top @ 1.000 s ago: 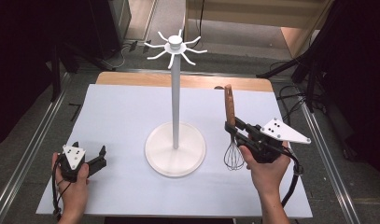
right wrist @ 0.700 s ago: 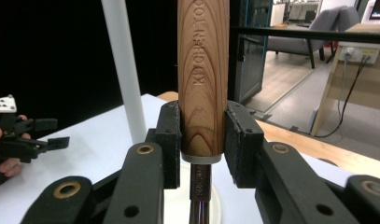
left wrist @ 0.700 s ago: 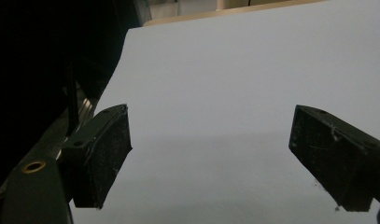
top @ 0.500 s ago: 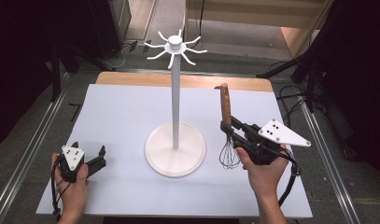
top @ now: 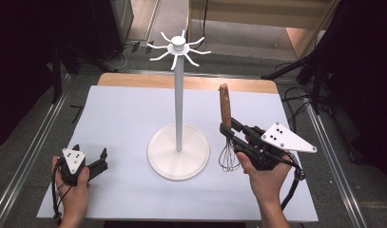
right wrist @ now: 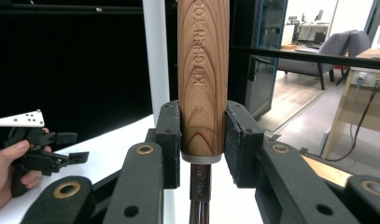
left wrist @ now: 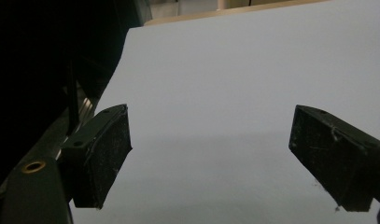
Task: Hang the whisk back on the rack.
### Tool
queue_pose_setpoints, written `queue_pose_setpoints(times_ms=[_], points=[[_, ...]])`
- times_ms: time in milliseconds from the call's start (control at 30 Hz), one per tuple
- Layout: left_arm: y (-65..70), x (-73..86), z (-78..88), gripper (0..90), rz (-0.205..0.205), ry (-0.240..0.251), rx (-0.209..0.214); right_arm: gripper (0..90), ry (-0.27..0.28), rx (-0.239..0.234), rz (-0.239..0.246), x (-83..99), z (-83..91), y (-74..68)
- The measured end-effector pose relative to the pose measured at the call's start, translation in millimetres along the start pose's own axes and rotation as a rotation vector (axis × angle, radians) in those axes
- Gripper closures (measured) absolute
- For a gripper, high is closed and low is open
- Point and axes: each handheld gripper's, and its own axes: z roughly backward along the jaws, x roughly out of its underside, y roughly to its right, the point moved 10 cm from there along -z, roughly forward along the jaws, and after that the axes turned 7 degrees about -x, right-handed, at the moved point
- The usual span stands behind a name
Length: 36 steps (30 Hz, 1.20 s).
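On the white tabletop (top: 124, 118), right claw (top: 227, 132) clamps a whisk (top: 226, 124); left claw (top: 101, 159) gapes empty.

Wooden whisk handle (right wrist: 203, 79) in the right gripper view, lettering engraved lengthwise along the grain, legible as "KITCHEN TOO", final letters cut off at the top edge, probably the start of a longer word, no other readable text
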Motion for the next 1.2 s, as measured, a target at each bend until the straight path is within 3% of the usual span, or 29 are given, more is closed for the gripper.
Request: queue_pose_setpoints(times_ms=[300,433,567,800,1200], points=[[1.8,0.0,0.5,13.4,-0.016,0.006,0.005,71.2,0.033,-0.008,0.007,-7.9,-4.7,-5.0],[0.6,-0.1,0.9,13.4,-0.005,0.005,0.001,71.2,0.046,0.006,0.037,-14.3,-5.4,-8.2],[0.1,-0.3,0.9,13.4,-0.005,0.009,-0.008,71.2,0.06,0.003,0.031,-20.9,-5.3,-11.1],[-0.4,-0.3,1.4,13.3,-0.003,0.01,-0.008,71.2,0.078,0.005,0.065,-36.8,-4.8,-17.3],[-0.5,-0.6,2.0,13.4,0.0,0.016,-0.005,71.2,0.101,-0.008,0.074,-49.6,-14.8,-26.2]])
